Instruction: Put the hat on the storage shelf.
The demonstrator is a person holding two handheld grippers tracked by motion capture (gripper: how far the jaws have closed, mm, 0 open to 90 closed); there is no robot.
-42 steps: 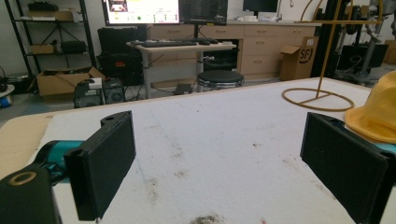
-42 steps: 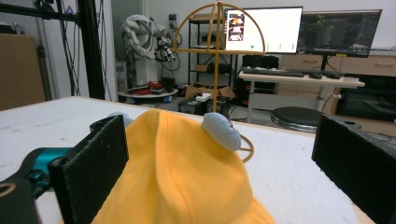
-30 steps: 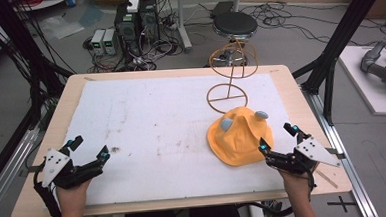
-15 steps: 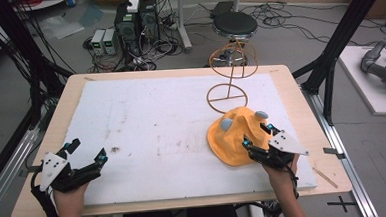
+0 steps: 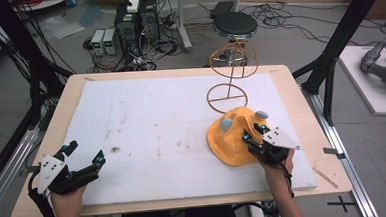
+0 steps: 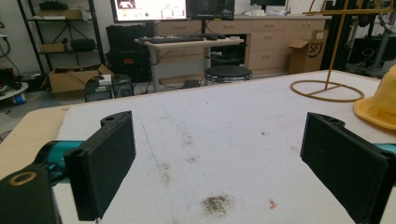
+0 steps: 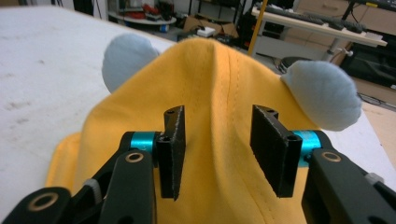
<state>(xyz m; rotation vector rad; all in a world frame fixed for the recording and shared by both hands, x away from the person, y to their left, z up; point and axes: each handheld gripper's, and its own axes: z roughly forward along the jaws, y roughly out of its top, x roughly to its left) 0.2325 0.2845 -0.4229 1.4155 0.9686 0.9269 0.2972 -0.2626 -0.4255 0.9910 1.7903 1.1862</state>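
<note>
Over at about four o'clock on the white table (image 5: 146, 116), the yellow hat (image 5: 231, 141) lies beside the wire stand (image 5: 229, 81). Right gripper (image 7: 217, 149) has just been closing, its jaws straddling the hat's seamed ridge, not clearly pinching. Left gripper (image 5: 83, 157) hovers near seven o'clock, jaws wide apart.

Floor: grey, strewn with cables (image 5: 296, 18)
Furniture: black stool (image 5: 233, 23), desk with monitors (image 6: 187, 42), wooden cabinets (image 6: 268, 44)
</note>
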